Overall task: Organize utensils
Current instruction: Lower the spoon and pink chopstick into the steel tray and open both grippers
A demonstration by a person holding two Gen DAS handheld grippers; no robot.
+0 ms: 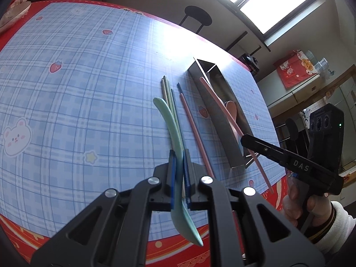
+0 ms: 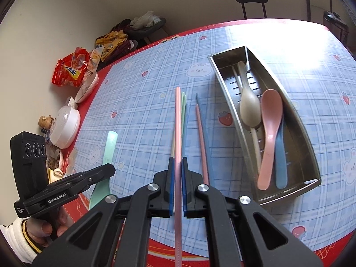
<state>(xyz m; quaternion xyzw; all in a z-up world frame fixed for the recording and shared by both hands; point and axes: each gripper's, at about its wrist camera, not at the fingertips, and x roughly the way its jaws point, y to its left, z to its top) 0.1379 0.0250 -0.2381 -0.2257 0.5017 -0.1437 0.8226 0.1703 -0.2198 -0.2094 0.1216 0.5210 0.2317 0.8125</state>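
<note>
White letters "DAS" run along the right gripper (image 1: 243, 141) seen from the left wrist. "GenRobot.AI" is printed on the left gripper (image 2: 106, 170); a smaller label beneath is unreadable.

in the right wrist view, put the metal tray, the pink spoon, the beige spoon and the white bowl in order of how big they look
1. metal tray, plainly largest.
2. pink spoon.
3. beige spoon and white bowl: they look alike in extent, and the bowl sits off at the distorted edge, so I won't rank them.
</note>
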